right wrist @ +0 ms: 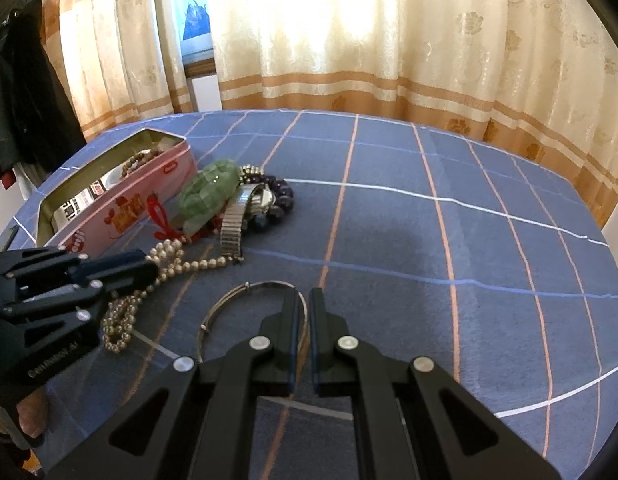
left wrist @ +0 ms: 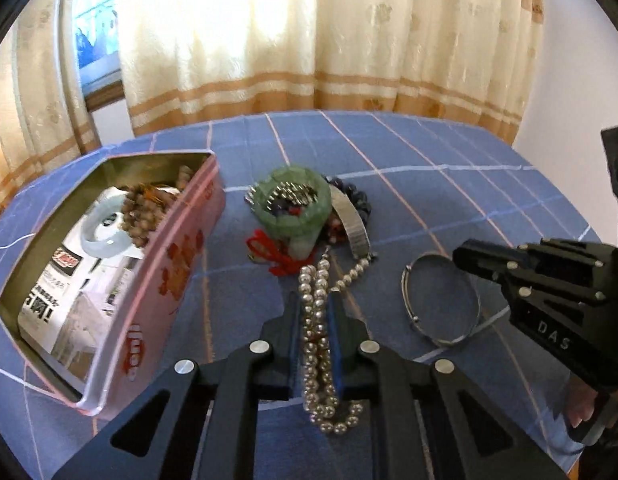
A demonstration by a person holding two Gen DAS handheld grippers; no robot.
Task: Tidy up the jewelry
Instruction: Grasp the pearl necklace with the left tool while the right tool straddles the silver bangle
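Observation:
A silver bead necklace (left wrist: 315, 344) lies in loops on the blue checked cloth, and my left gripper (left wrist: 315, 300) is shut on its strands; the necklace (right wrist: 177, 268) shows beside that gripper (right wrist: 149, 268) in the right wrist view too. A thin silver bangle (right wrist: 248, 287) lies flat just right of it. Its rim passes between the fingers of my right gripper (right wrist: 305, 296), which is shut on it. In the left wrist view the right gripper (left wrist: 459, 252) meets the bangle (left wrist: 441, 342) at its far right edge. An open pink tin (left wrist: 161, 280) stands to the left.
Behind the necklace sits a heap: a green stone bracelet (left wrist: 321, 208), a metal watch band (left wrist: 355, 224), dark beads (left wrist: 361, 200) and red cord (left wrist: 269, 252). The tin holds a pale bangle (left wrist: 105, 240), brown beads (left wrist: 149, 208) and printed paper. Curtains hang beyond the table's far edge.

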